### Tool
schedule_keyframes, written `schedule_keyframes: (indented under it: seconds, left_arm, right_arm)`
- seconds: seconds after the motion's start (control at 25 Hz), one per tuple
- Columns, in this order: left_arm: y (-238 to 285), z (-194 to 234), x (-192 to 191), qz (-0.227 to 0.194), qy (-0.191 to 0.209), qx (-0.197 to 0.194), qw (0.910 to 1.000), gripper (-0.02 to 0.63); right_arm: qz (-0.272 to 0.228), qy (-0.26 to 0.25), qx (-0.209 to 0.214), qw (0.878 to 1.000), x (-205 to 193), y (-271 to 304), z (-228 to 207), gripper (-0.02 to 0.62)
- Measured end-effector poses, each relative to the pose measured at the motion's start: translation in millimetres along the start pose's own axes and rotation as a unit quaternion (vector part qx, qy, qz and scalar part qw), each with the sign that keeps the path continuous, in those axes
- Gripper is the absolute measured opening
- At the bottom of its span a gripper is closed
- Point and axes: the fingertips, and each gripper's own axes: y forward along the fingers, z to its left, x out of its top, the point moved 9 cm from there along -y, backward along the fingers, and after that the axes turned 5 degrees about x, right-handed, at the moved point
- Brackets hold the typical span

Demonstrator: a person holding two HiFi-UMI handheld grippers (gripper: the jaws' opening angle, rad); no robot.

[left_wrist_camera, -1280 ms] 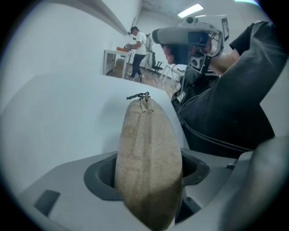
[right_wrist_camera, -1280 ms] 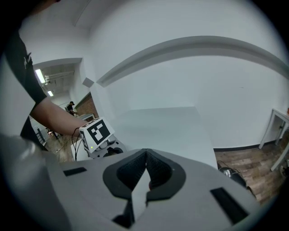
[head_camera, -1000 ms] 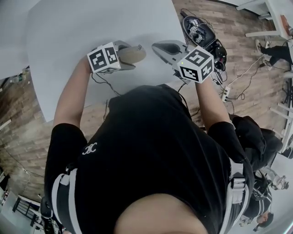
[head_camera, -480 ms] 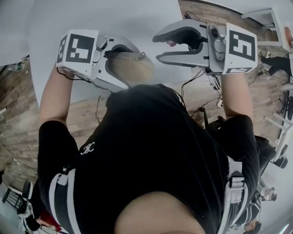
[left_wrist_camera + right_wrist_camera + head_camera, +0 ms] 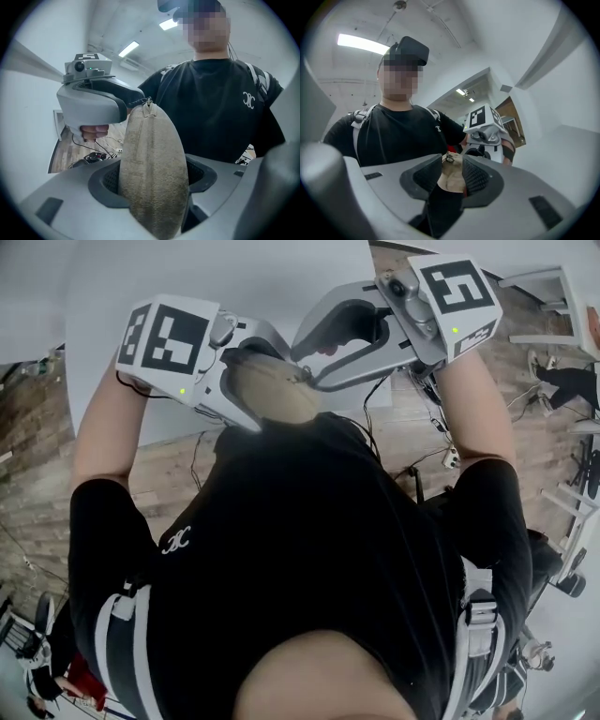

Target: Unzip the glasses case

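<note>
A tan fabric glasses case (image 5: 272,395) is held up in the air, well above the white table (image 5: 234,277). My left gripper (image 5: 270,381) is shut on the case's body; in the left gripper view the case (image 5: 152,159) stands on edge between the jaws, with its zipper pull (image 5: 149,100) at the far tip. My right gripper (image 5: 305,367) comes in from the right and faces that tip. In the right gripper view the pull (image 5: 449,158) lies between the jaws, which are opening with a gap at the pads.
The person's black-shirted torso (image 5: 309,549) is close below both grippers. Wood floor with cables and a power strip (image 5: 448,457) lies to the right of the table. White furniture legs (image 5: 553,282) stand at the far right.
Both grippers have risen from the table toward the head, lifting the case. The right gripper has tilted up and its jaws have parted at the case's tip.
</note>
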Motion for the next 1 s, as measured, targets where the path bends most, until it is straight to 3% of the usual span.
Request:
schedule_keyframes:
  seconds: [0.16,0.6,0.84,1.0]
  left_arm:
    - [3.8,3.8,-1.1,0.029,0.013,-0.011,0.9994,0.321]
    - [3.3,12.6,-22.4,0.018,-0.052,0.000,0.9985,0.322]
    - [-4.6,21.0,-36.8,0.006,-0.091,0.029,0.9954,0.322]
    - [-15.9,30.3,-41.9,-0.036,-0.140,0.054,0.9880,0.321]
  right_arm:
    - [0.023,0.008,0.024,0.999,-4.5,3.4,-3.2,0.120]
    - [0.061,-0.019,-0.061,0.996,-10.1,-1.9,-2.7,0.062]
    - [0.076,-0.032,-0.145,0.986,-16.6,-7.3,-5.6,0.045]
    - [0.068,-0.043,-0.241,0.967,-17.1,-18.2,-5.5,0.038]
